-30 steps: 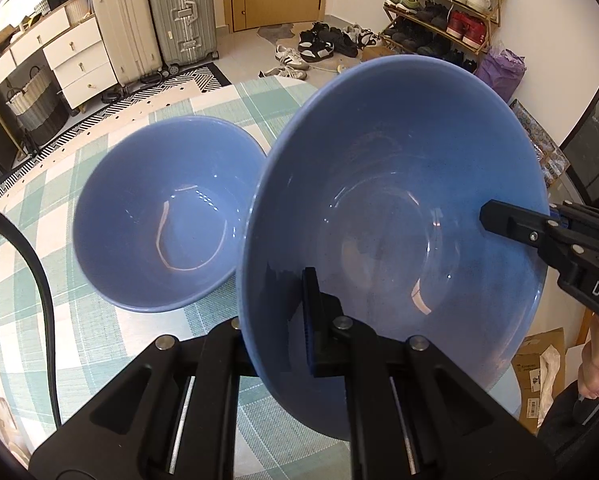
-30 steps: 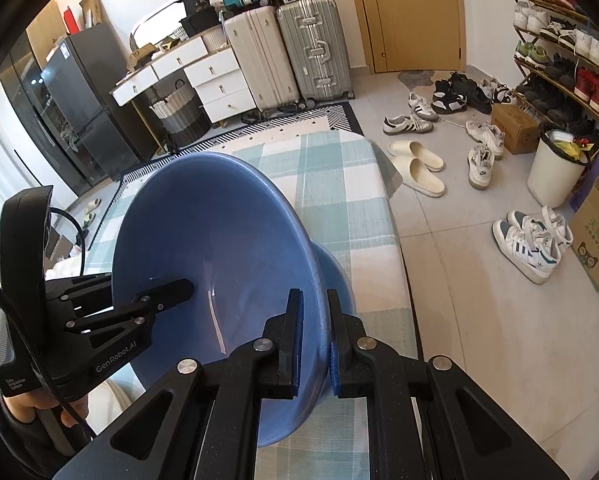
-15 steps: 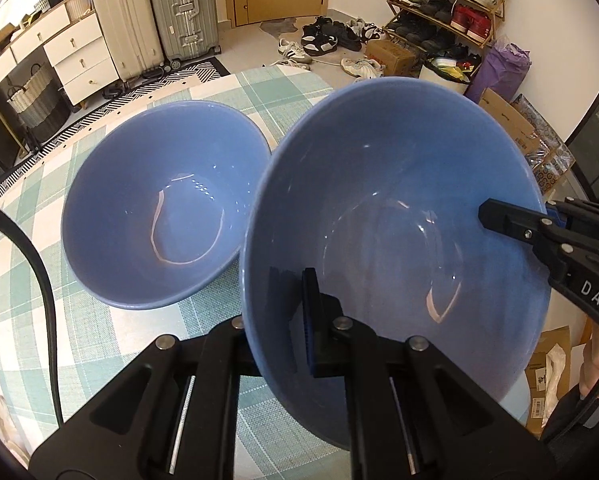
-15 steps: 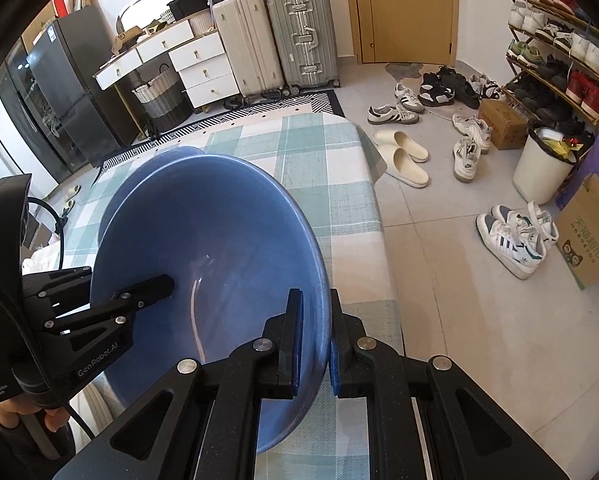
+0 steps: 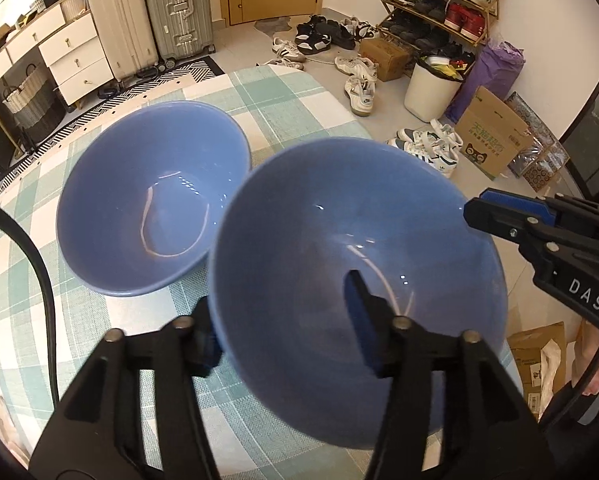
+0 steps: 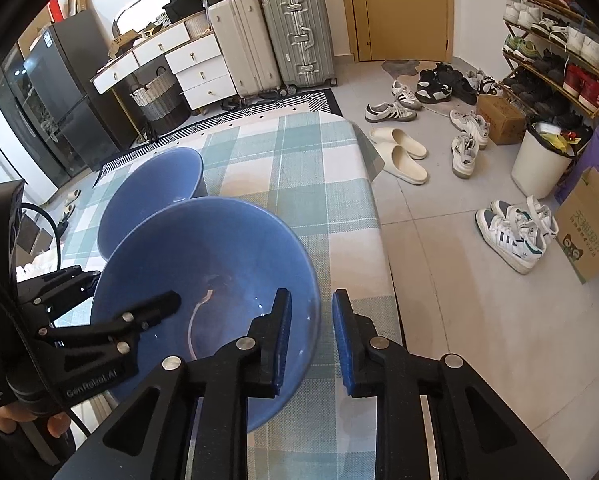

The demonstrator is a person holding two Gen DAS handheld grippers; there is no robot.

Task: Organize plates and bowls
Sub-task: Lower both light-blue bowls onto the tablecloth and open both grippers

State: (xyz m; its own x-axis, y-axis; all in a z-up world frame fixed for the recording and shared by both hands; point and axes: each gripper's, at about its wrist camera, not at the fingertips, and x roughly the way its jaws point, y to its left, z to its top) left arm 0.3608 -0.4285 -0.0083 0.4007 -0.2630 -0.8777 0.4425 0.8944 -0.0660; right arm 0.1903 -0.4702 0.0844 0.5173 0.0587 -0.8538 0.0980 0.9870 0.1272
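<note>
The left gripper (image 5: 283, 316) has its fingers spread wide, one outside the near blue bowl's (image 5: 355, 236) wall and one inside it, with visible gaps on both sides of the rim — it straddles the bowl without pinching it. The right gripper (image 6: 308, 336) is parted too, its blue-padded fingers (image 6: 343, 344) standing either side of the bowl's right-hand rim, the left pad inside the bowl and the right pad outside, apart from the wall. In the right wrist view this near bowl (image 6: 219, 264) sits tilted toward the camera at the right edge of the table (image 6: 299, 168), close to the near right corner; whether its base rests flat on the checked green-and-white cloth cannot be told. Just behind it, toward the middle of the table, stands the second blue bowl (image 5: 151, 204), its rim overlapped by the near one; whether the two touch is not clear. Past the table's far edge are two suitcases (image 6: 271, 36), a white chest of drawers (image 6: 187, 68) and a yellow door (image 6: 403, 8) — shoes (image 6: 511, 236) lie scattered over the tiled floor beside a shoe rack (image 6: 555, 40) on the right.
</note>
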